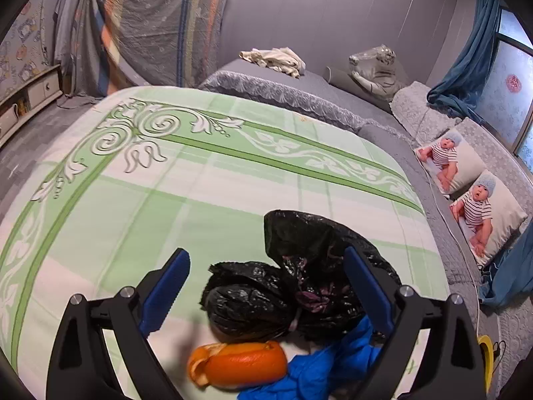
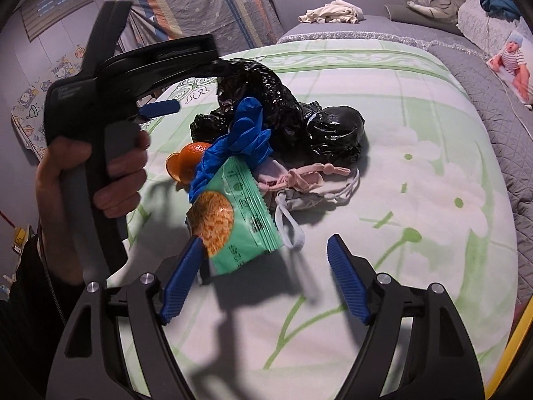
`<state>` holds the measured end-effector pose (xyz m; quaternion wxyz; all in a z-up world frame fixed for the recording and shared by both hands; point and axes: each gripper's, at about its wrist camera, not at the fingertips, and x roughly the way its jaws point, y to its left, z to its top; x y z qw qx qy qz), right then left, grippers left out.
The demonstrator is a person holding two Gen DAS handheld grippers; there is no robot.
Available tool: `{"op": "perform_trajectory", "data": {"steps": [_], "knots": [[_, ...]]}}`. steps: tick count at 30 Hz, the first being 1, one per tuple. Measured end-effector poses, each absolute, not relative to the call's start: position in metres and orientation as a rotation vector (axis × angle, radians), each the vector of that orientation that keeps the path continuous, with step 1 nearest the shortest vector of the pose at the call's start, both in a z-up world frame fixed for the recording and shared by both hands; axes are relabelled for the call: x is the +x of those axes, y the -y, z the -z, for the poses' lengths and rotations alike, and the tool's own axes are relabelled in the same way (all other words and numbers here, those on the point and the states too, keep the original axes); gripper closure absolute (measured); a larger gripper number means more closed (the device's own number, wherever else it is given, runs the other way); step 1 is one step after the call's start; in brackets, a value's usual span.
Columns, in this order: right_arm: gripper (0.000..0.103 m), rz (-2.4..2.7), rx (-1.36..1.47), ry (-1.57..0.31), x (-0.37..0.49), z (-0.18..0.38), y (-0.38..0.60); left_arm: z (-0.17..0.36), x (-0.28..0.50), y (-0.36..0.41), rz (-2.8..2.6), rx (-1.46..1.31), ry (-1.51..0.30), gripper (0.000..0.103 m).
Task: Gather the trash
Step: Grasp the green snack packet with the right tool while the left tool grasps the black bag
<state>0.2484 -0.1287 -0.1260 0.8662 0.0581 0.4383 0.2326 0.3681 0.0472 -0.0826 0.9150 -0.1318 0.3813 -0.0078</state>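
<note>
A pile of trash lies on the green-and-white bedspread [image 2: 383,153]. It holds a black plastic bag [image 2: 333,130], a blue glove [image 2: 240,136], orange peel [image 2: 186,160], a green snack packet [image 2: 236,213], a pink rag [image 2: 299,175] and a grey face mask [image 2: 299,200]. My left gripper [image 1: 266,266] is open, its fingers either side of the black bag [image 1: 289,286], with the peel [image 1: 240,361] and glove [image 1: 326,366] just below. It also shows in the right wrist view [image 2: 186,76], held over the pile. My right gripper [image 2: 265,246] is open, low by the packet.
The bed's grey quilt [image 1: 299,80] carries a cream cloth [image 1: 273,58], a toy tiger [image 1: 376,66] and two baby-print pillows [image 1: 466,183]. A blue curtain [image 1: 466,66] hangs at the right. A striped sheet [image 1: 150,16] hangs at the back.
</note>
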Motion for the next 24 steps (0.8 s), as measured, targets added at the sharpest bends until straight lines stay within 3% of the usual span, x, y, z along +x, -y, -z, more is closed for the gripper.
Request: {"op": "perform_trajectory", "data": {"steps": [4, 9, 12, 18, 24], "knots": [[0.034, -0.506, 0.121, -0.923, 0.255, 0.127, 0.124, 0.092, 0.385, -0.040, 0.049, -0.262, -0.825, 0.013], [0.051, -0.517, 0.124, -0.936, 0.262, 0.128, 0.120, 0.102, 0.402, -0.013, 0.162, -0.225, -0.887, 0.023], [0.064, -0.531, 0.131, -0.950, 0.265, 0.131, 0.117, 0.111, 0.408, 0.005, 0.192, -0.156, -0.932, 0.041], [0.084, -0.549, 0.130, -0.956, 0.264, 0.131, 0.116, 0.121, 0.410, 0.020, 0.203, -0.108, -0.955, 0.096], [0.090, -0.537, 0.139, -0.932, 0.257, 0.126, 0.122, 0.118, 0.410, 0.011, 0.165, -0.155, -0.929, 0.102]]}}
